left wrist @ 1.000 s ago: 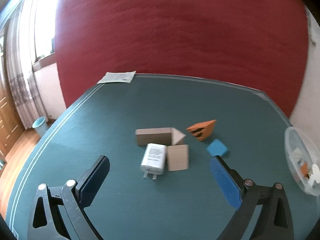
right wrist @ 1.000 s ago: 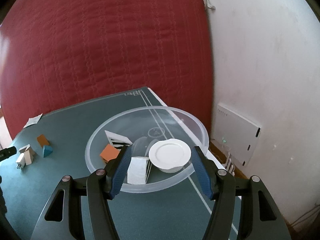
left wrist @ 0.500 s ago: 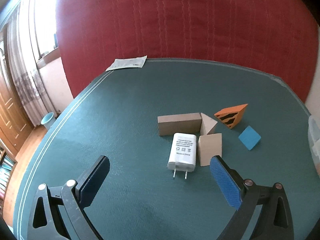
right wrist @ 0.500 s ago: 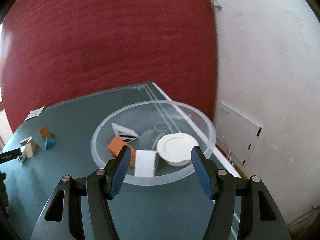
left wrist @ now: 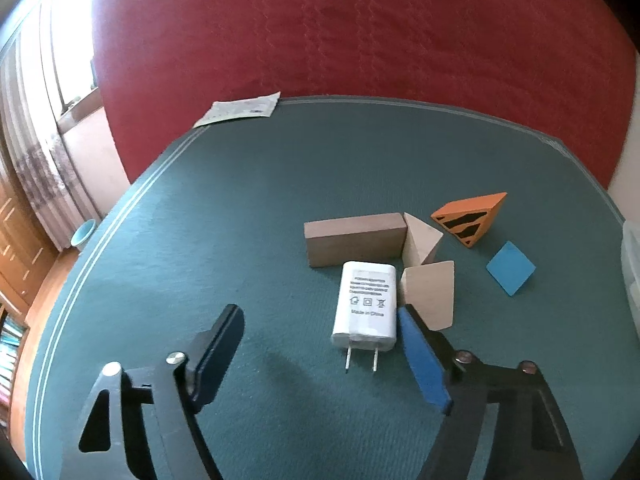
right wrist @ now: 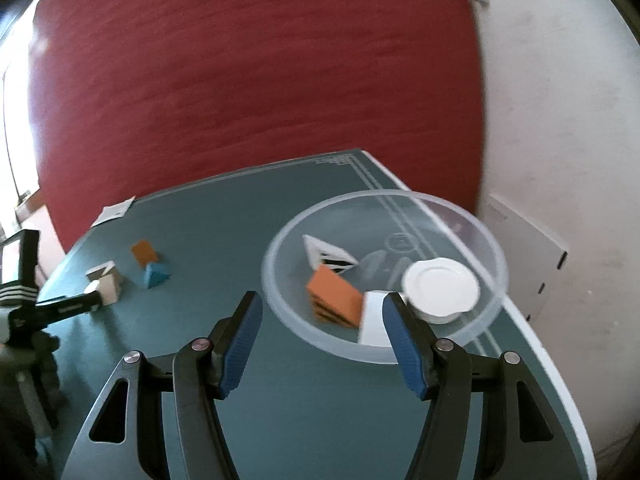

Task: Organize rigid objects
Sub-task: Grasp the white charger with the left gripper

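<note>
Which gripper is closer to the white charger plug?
Left. The left gripper is right at the white charger, jaws just closing. The right gripper is away by the clear bowl.

- The charger (left wrist: 365,309) lies flat on the table (left wrist: 240,200), prongs toward the left tongs (left wrist: 320,344), between their fingers and hard by the right-hand one.
- A long block (left wrist: 354,239) lies just beyond the charger.
- Two wedges sit right of the charger: one (left wrist: 421,240) touching the long block's end, one (left wrist: 432,294) nearer the tongs.
- A striped wedge (left wrist: 472,216) and a flat tile (left wrist: 511,267) lie farther right.
- A paper (left wrist: 240,108) lies at the table's far edge.
- Ahead and right of the right tongs (right wrist: 322,344) stands a bowl (right wrist: 480,232), holding a lid (right wrist: 440,286) and three blocks.
</note>
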Tool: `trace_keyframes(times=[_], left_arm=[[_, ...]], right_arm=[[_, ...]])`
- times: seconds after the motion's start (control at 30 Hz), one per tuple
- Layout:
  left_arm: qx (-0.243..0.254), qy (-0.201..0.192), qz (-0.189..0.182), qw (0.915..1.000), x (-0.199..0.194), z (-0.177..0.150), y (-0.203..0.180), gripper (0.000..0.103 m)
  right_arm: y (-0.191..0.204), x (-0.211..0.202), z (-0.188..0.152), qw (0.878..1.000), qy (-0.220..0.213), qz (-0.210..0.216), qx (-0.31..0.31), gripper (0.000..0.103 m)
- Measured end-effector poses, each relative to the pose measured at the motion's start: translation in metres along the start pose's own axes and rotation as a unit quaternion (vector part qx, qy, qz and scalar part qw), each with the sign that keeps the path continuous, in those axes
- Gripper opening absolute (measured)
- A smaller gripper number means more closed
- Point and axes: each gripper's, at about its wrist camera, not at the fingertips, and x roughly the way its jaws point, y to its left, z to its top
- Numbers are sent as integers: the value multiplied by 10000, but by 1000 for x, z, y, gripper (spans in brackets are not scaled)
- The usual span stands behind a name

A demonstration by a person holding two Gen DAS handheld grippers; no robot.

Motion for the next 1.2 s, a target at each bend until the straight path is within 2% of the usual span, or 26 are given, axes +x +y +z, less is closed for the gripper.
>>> trace_keyframes(times=[0.17,0.3,0.43,0.53,0.67,0.8,0.97,1.2], left_arm=[[-27,51,-109,9999,5,3,0,76],[-111,188,-305,9993,11,4,5,67],[-169,149,-394,9990,16,8,9,62],[-173,103,-517,9985,15,6,10,54],[-268,59,-749,9968,12,4,16,32],[-379,34,-839,9957,9,3,20,32],[-368,-146,-646,9971,-2,-2,19,32],[-629,-223,-250,9975,-4,-1,32,32]], right_arm=[[20,5,2,9995,139,263,-76,64],[40,9,3,9983,286,482,-176,64],[58,15,0,9966,427,641,-281,64],[73,21,-3,9949,550,759,-363,64],[95,27,-8,9924,675,884,-533,64],[116,33,-14,9889,791,1012,-749,64],[142,42,-17,9835,931,1193,-989,64],[181,70,-13,9709,1156,1560,-1401,64]])
